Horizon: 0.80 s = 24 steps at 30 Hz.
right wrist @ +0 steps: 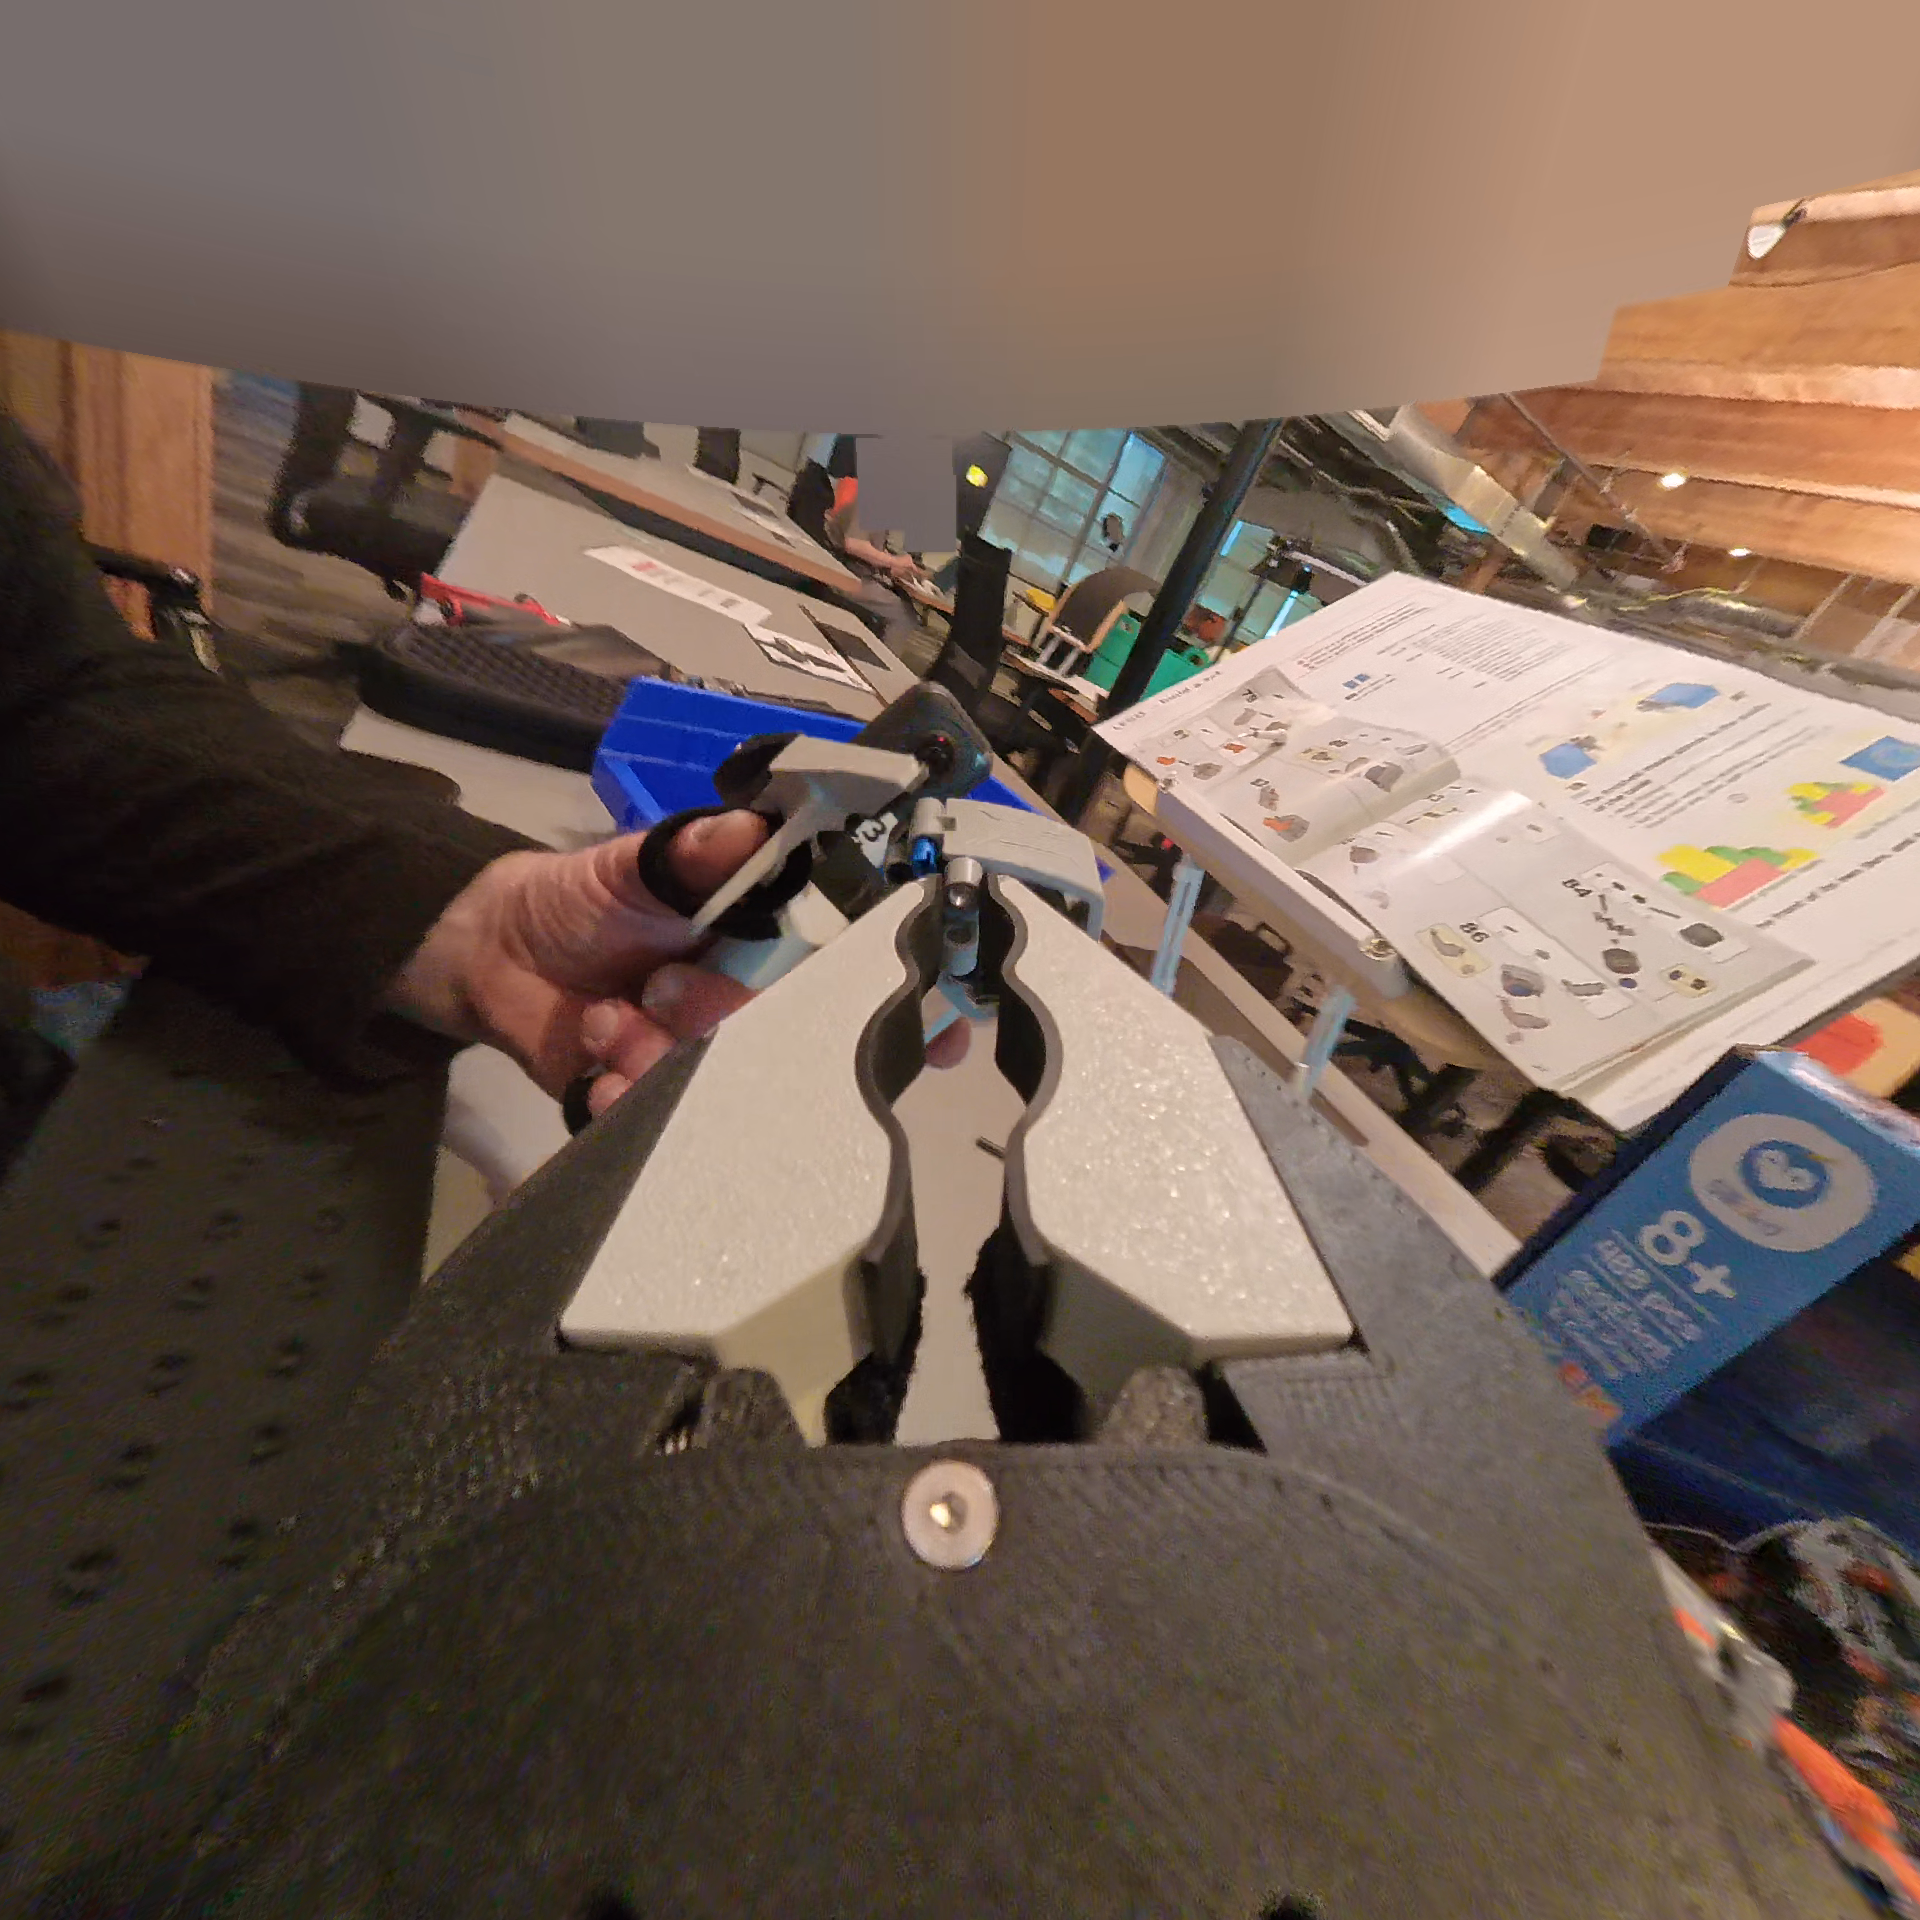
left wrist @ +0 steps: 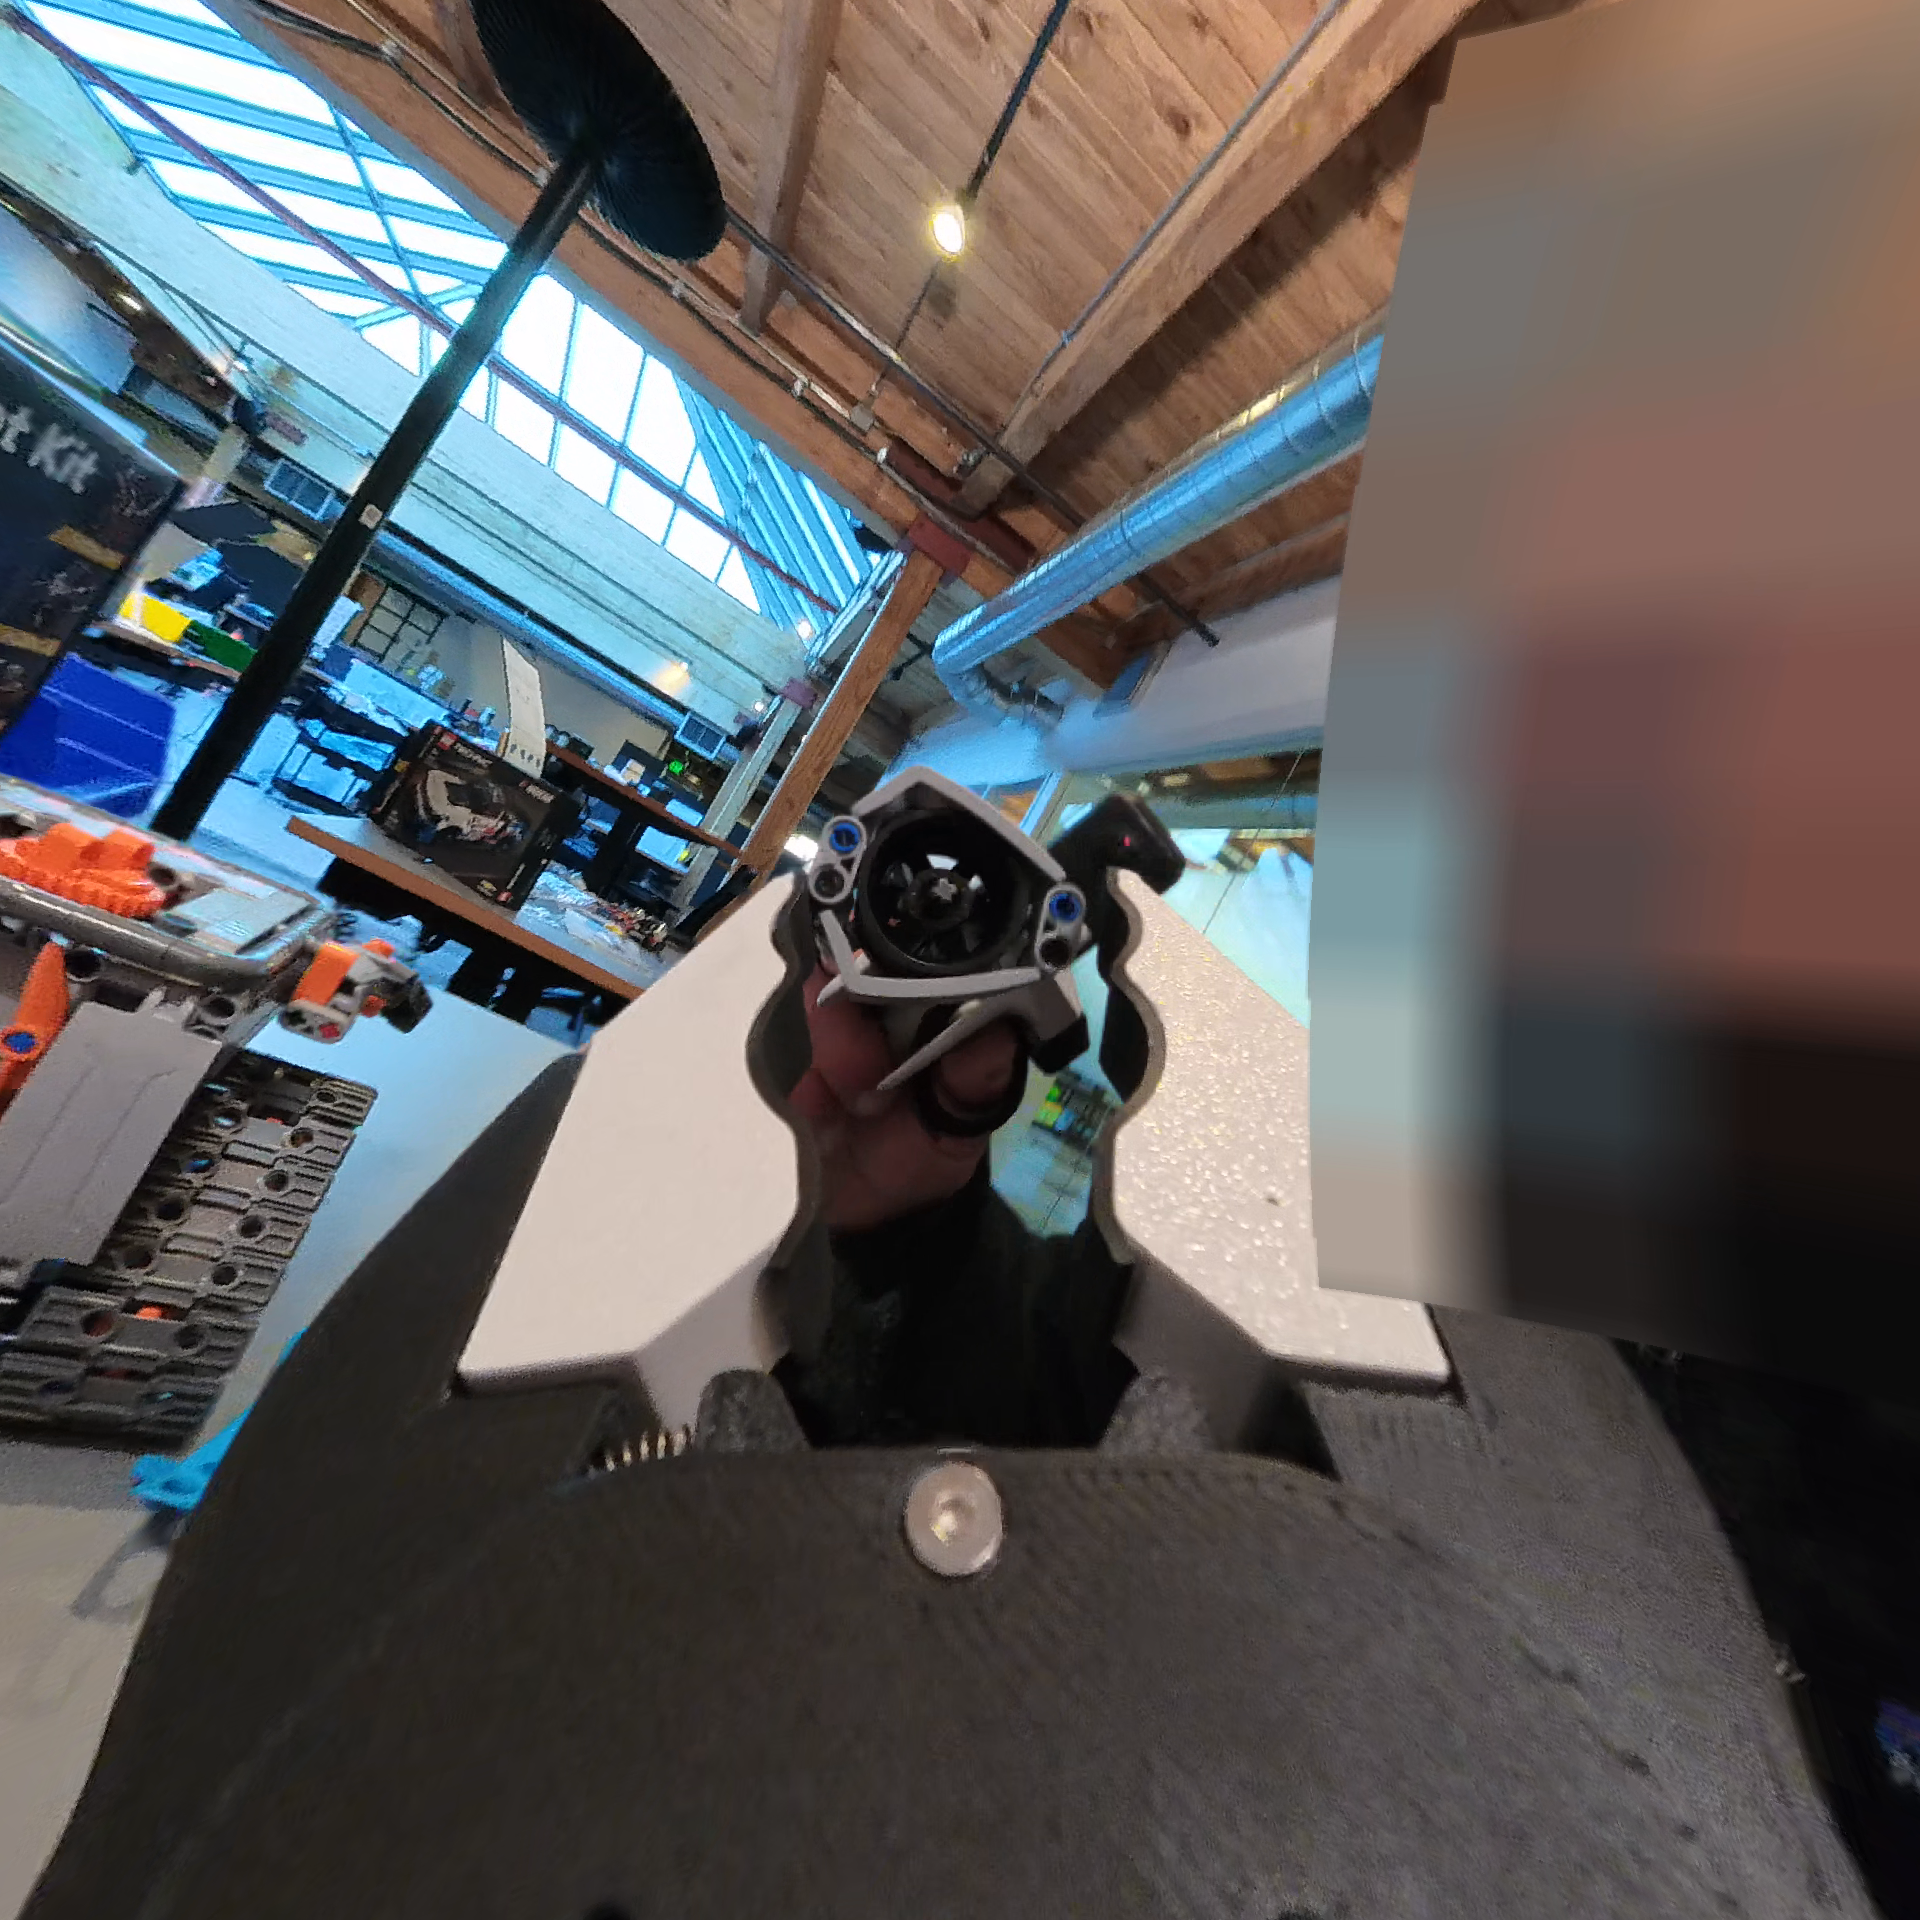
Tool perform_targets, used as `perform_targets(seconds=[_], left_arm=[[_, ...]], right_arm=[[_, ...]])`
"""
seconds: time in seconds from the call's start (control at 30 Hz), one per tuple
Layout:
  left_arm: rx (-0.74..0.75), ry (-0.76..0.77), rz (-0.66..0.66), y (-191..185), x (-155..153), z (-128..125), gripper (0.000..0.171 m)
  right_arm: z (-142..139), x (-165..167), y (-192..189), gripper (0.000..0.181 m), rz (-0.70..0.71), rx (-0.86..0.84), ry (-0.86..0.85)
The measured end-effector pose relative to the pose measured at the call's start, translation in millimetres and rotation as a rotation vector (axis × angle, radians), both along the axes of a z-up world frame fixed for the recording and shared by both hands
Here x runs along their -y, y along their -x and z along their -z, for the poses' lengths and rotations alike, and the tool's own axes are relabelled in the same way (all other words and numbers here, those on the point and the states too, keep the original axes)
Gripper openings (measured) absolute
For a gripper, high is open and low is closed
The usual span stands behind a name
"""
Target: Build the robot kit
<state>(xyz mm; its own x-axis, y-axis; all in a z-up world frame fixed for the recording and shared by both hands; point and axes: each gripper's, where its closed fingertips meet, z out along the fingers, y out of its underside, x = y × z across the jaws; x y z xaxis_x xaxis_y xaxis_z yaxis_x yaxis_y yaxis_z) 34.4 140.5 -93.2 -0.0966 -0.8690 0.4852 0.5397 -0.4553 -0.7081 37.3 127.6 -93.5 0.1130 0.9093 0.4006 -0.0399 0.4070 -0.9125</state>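
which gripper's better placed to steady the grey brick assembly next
Right, likely: the right gripper looks closed on a narrow part of the grey brick assembly; the left gripper brackets it, contact unclear.

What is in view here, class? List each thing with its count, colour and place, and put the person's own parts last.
model: 1, grey and black with blue pins, between the tips of both tongs
manual: 1, white, open on a stand to the right
blue box: 1, blue, low right below the manual
bin: 1, blue, on the table behind the model
keyboard: 1, black, left of the bin
build: 1, orange and grey, on the left in the left view
black box: 1, black, on a far table
pole: 1, black, leaning up on the left
hand: 1, dark sleeve, left of the model
left tongs: 1, grey, shut on the model
right tongs: 1, grey, shut on the model
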Motion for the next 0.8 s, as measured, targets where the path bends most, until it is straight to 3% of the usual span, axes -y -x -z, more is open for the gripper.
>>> perform_targets(seconds=[0.03,0.33,0.8], left_arm=[[-0.029,-0.022,-0.008,-2.4,1.5,1.6,0.053],[-0.168,-0.176,-0.098,-8.1,7.5,3.6,0.049],[-0.089,-0.094,-0.101,-7.6,4.5,0.2,0.048]], right_arm=[[-1.2,0.7,-0.9,0.004,-0.019,-0.010,0.020],[-3.8,5.6,-6.3,0.004,-0.112,-0.022,0.088],[0.6,10.5,-2.4,0.004,0.044,0.044,-0.170]])
